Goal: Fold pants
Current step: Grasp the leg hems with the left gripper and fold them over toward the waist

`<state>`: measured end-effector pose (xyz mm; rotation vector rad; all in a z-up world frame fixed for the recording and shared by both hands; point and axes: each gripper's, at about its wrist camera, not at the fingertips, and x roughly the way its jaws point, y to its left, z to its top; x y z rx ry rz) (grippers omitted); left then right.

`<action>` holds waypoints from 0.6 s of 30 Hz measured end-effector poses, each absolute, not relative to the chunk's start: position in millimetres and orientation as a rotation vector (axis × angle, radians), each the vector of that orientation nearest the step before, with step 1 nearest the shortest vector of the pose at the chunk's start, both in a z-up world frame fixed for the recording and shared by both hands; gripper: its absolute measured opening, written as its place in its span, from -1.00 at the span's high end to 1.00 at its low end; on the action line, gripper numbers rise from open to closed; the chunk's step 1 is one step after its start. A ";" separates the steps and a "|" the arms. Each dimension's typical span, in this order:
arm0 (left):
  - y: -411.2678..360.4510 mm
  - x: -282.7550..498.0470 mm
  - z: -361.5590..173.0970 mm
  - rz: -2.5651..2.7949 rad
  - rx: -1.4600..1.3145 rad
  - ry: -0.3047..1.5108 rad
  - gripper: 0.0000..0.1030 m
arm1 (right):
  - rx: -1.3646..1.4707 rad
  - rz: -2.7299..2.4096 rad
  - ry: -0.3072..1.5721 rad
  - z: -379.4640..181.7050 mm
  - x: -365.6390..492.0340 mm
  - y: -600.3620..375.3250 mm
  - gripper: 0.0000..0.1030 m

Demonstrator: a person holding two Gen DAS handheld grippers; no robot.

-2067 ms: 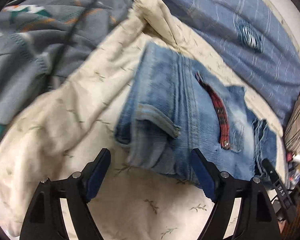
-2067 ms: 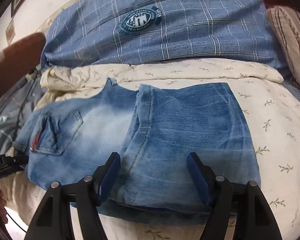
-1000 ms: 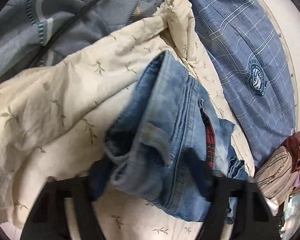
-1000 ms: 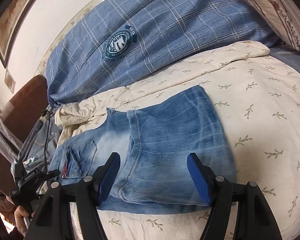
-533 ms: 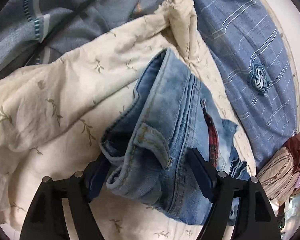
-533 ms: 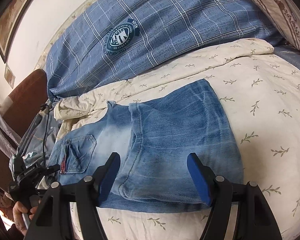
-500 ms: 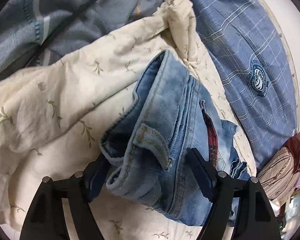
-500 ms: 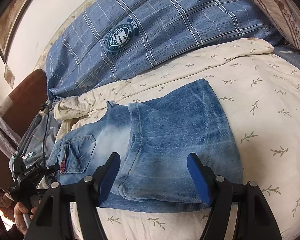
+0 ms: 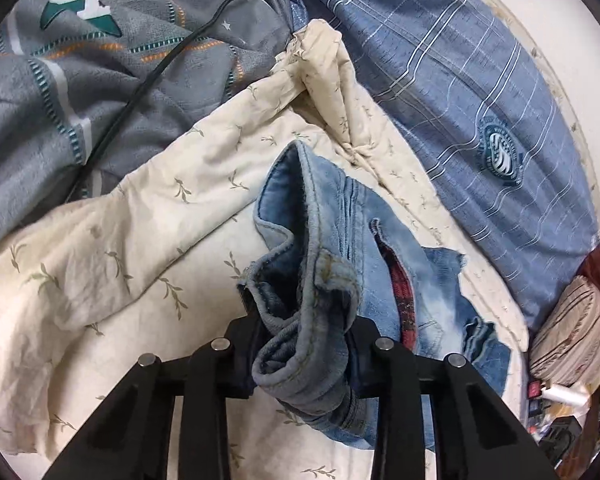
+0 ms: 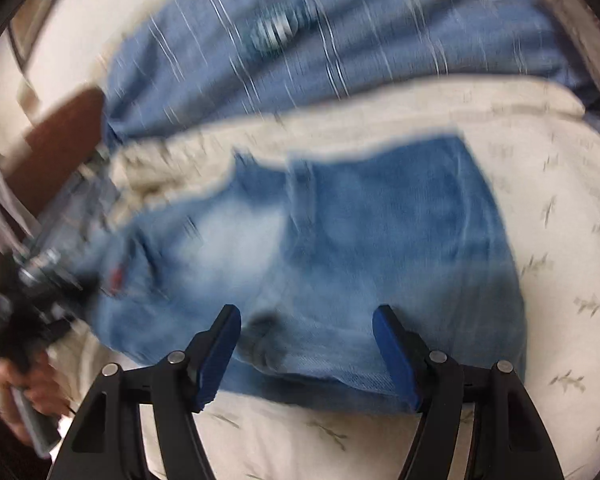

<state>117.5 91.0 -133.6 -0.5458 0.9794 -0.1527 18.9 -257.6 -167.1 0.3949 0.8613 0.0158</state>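
Observation:
Faded blue jeans (image 10: 360,248) lie folded on a cream leaf-print sheet (image 10: 560,264). In the left wrist view my left gripper (image 9: 306,344) is shut on the bunched waistband of the jeans (image 9: 320,292) and lifts that end off the sheet; a red plaid pocket lining (image 9: 404,300) shows beside it. In the right wrist view, which is blurred, my right gripper (image 10: 306,352) is open with its blue pads over the near folded edge of the jeans. The left gripper and the hand holding it show at the left edge (image 10: 32,320).
A blue plaid pillow (image 9: 480,92) lies along the far side of the sheet. A grey patterned blanket (image 9: 80,60) with a black cable (image 9: 140,80) lies at the left. A striped cushion (image 9: 568,328) and small items sit at the right.
My left gripper has closed on the jeans' waistband and lifted it. My right gripper has moved quickly toward the folded edge, blurring its view, and stays open.

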 end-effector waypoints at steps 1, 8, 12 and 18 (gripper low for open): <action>91.6 120.0 -138.8 -0.145 -0.564 1.003 0.20 | 0.385 0.015 0.853 -165.9 18.2 -257.0 -0.38; 100.3 121.9 -155.5 -0.117 -0.648 1.015 0.24 | 0.403 0.015 0.844 -163.8 15.7 -260.3 -0.37; 88.9 117.3 -132.8 -0.136 -0.548 0.953 0.41 | 0.490 -0.014 0.768 -153.7 9.0 -280.6 -0.37; 48.7 104.3 -85.9 -0.210 -0.381 0.835 0.46 | 0.675 -0.105 0.656 -144.4 -11.5 -331.3 -0.37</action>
